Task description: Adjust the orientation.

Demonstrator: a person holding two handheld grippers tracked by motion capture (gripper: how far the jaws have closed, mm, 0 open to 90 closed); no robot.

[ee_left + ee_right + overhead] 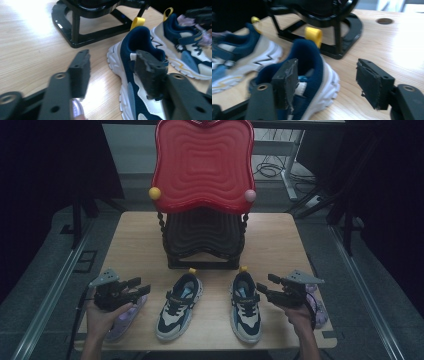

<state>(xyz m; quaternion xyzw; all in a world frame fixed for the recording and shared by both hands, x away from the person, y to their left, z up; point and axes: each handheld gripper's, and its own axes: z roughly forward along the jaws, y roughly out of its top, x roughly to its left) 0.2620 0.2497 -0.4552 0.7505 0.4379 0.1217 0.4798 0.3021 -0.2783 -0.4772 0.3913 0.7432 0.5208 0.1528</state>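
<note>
Both spread tools, left tool (142,286) and right tool (264,286), should straddle each navy-and-white mesh sneaker (178,306) collar squarely before pinching.

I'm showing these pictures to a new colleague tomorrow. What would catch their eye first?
Most likely the big red wavy tray atop the black stand at the table's far middle. Next, the two navy-and-white sneakers side by side near the front edge, with the open left gripper and right gripper flanking them.
</note>
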